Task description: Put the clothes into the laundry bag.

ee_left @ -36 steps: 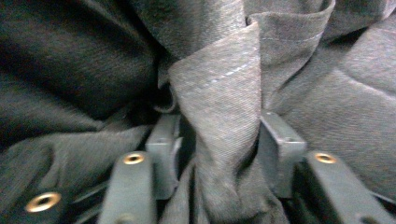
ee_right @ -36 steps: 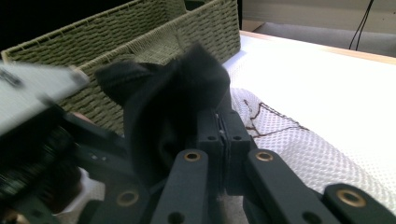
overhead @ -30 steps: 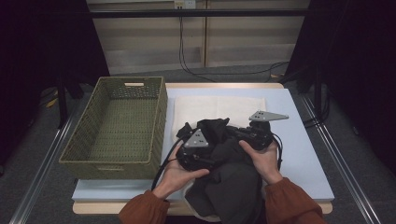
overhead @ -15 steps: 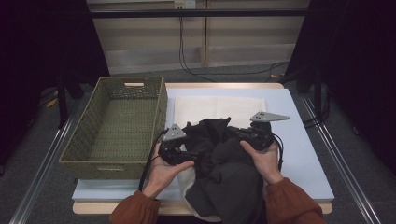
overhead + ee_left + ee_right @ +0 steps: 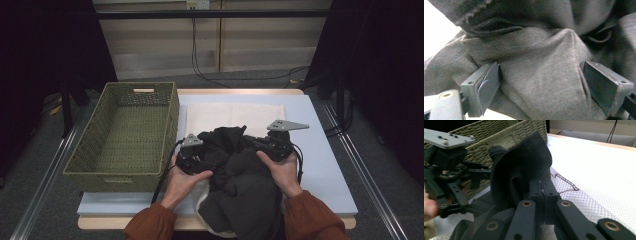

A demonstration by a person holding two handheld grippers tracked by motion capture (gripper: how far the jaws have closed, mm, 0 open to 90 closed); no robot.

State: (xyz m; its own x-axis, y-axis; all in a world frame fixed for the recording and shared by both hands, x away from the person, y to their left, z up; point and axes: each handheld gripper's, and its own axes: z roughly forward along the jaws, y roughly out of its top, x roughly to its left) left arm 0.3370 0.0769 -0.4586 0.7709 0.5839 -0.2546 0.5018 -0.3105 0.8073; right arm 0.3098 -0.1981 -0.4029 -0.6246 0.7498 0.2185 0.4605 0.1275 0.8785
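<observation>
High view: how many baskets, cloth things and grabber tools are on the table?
Baskets: 1, the green woven basket.
Cloth things: 2, the dark garment and the white cloth under it.
Grabber tools: 2, the left gripper, open, and the right gripper, shut on the garment.
Total: 5

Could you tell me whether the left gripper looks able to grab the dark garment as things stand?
Probably yes: the left gripper stands open with the dark garment bunched between its pads, nothing between.
</observation>
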